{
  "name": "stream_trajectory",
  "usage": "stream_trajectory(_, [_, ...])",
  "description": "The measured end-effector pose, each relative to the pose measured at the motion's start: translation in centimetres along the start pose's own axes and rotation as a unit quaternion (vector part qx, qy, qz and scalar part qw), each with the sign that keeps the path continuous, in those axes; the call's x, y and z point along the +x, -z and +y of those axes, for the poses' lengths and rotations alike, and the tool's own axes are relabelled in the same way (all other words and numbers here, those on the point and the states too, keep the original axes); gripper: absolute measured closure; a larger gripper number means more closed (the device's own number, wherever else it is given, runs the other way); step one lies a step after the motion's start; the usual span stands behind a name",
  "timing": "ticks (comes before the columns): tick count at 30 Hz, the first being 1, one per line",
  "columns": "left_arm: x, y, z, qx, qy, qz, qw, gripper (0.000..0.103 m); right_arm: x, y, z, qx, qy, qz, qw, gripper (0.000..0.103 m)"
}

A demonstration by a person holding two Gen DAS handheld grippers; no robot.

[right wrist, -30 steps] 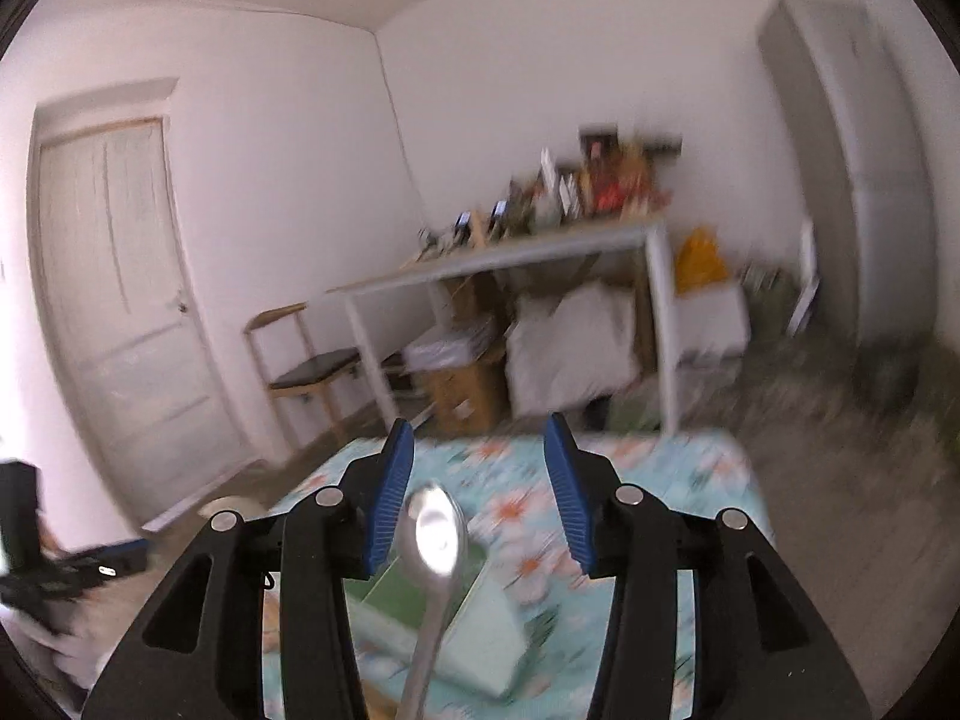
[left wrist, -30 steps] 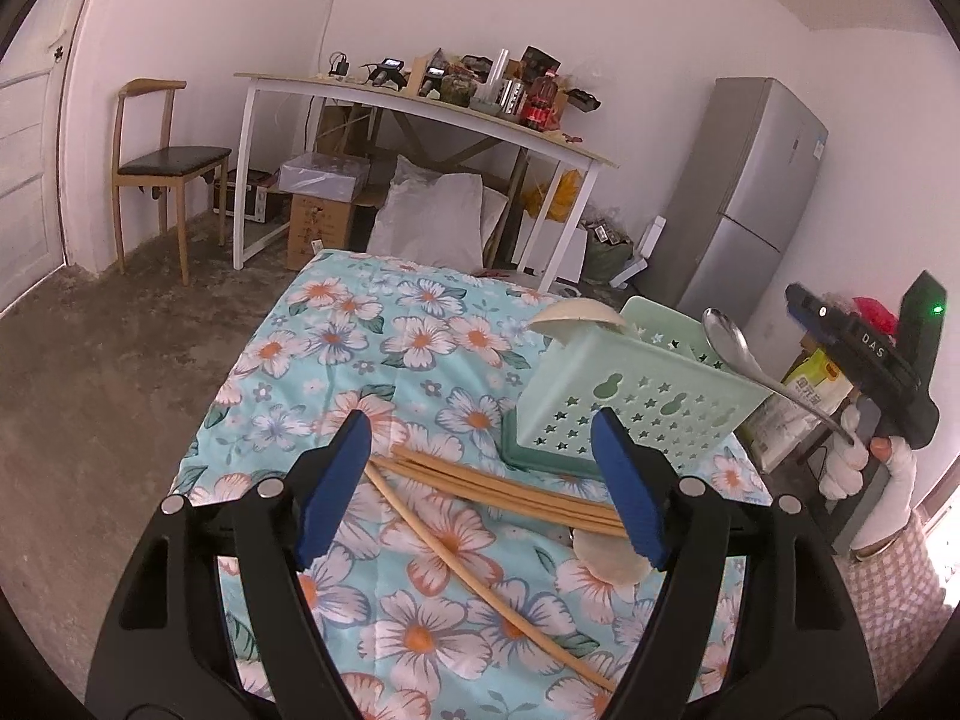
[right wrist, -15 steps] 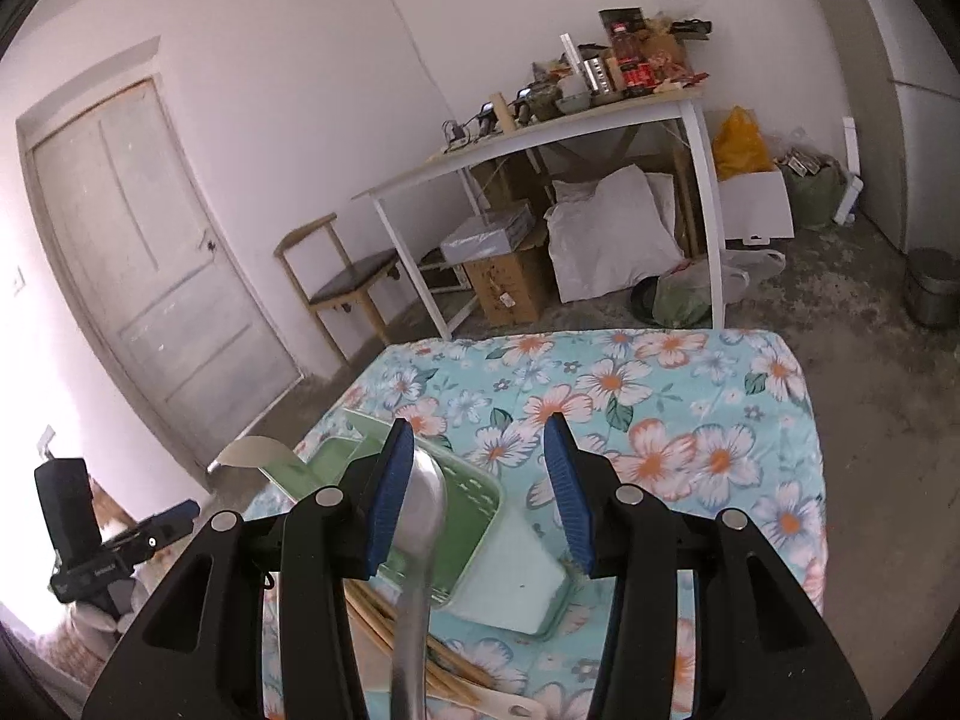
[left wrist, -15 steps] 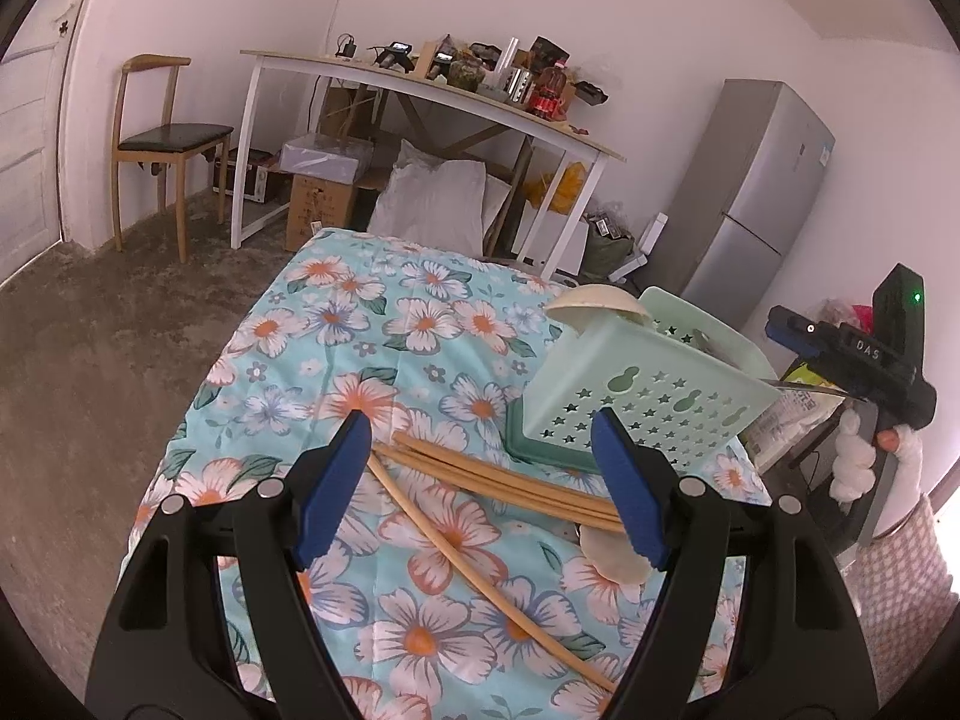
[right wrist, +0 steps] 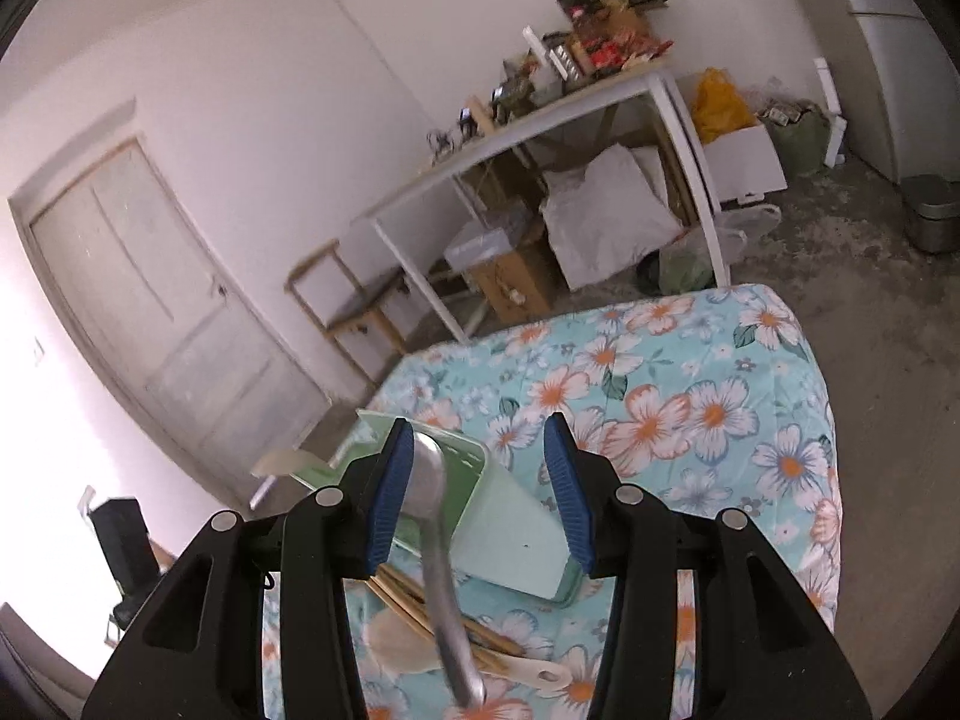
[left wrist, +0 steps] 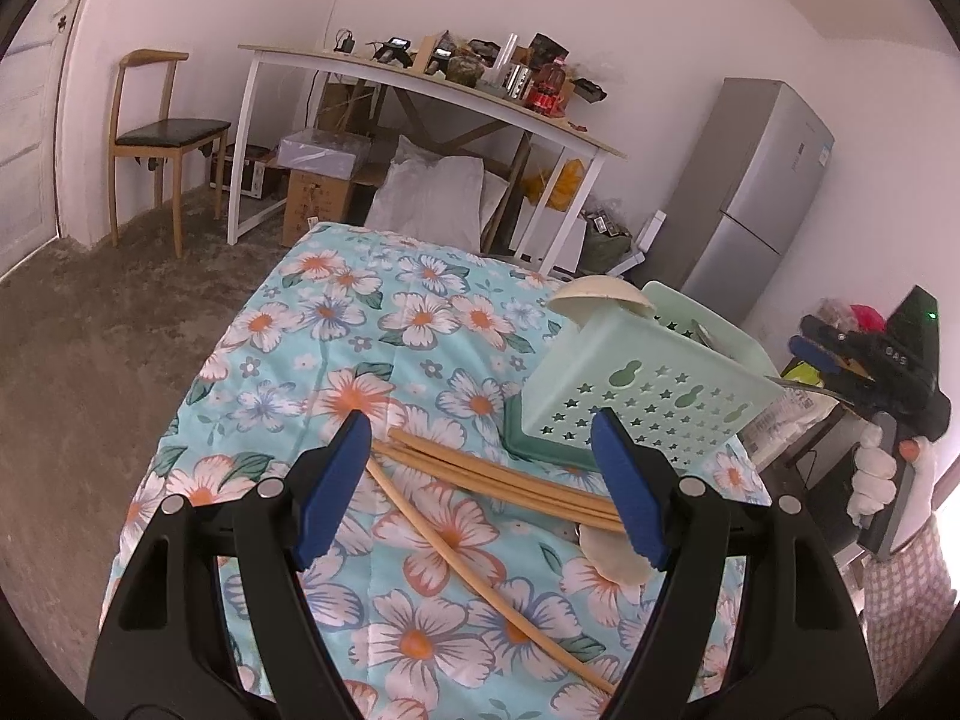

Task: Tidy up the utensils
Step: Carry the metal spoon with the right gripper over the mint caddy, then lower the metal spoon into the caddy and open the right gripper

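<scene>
Both tools spread: left tool over floral cloth, right tool above basket.

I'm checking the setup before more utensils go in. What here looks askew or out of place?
The green basket is tipped, resting on one lower edge on the floral cloth. A cream ladle juts over its raised rim. The chopsticks lie loose beside it, one crossing the others.

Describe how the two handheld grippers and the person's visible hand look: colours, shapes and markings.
Both the left gripper and the right gripper have black, cut-out triangular arms with silver rivets and blue ribbed pads. Seen from the left wrist, the right gripper carries white lettering and a green light; the hand wears a white glove.
</scene>
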State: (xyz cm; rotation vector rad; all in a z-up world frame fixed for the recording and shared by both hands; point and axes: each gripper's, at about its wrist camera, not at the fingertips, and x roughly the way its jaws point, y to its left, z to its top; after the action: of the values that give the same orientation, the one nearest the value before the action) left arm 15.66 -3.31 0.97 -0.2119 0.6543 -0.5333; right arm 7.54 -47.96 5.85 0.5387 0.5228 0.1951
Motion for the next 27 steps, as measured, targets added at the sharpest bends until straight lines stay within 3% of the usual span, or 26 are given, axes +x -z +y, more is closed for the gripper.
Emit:
stream_trajectory(4, [-0.1, 0.0, 0.2, -0.005, -0.002, -0.001, 1.0000, 0.031, -2.4, 0.7, 0.3, 0.007, 0.014, -0.037, 0.999, 0.058])
stream_trajectory(6, [-0.2, 0.0, 0.1, -0.005, -0.002, -0.002, 1.0000, 0.031, -3.5, 1.0, 1.7, -0.029, 0.040, -0.049, 0.998, 0.058])
stream_trajectory(10, [-0.3, 0.1, 0.1, -0.006, 0.001, -0.001, 1.0000, 0.031, -3.9, 0.9, 5.3, -0.104, 0.055, -0.031, 0.993, 0.058])
stream_trajectory(14, [-0.6, 0.3, -0.3, -0.006, 0.008, -0.001, 0.9999, 0.031, -0.9, 0.2, 8.4, -0.146, 0.035, 0.035, 0.988, 0.058])
stream_trajectory(18, [-1.1, 0.3, -0.3, -0.007, 0.012, -0.005, 0.9999, 0.031, 4.2, -0.8, 9.9, -0.152, 0.040, 0.140, 0.978, 0.054])
stream_trajectory(22, [-1.6, 0.4, 0.3, -0.018, 0.013, -0.011, 0.9997, 0.031, 8.4, -1.4, 9.8, -0.127, 0.074, 0.217, 0.965, 0.052])
stream_trajectory(24, [-1.8, 0.5, 0.8, -0.024, 0.012, -0.013, 0.9996, 0.031, 10.0, -1.6, 9.5, -0.119, 0.108, 0.245, 0.956, 0.052])
stream_trajectory(27, [-2.0, 0.7, 1.5, -0.031, 0.015, -0.014, 0.9993, 0.031, 11.3, -1.4, 9.3, -0.113, 0.121, 0.279, 0.946, 0.049])
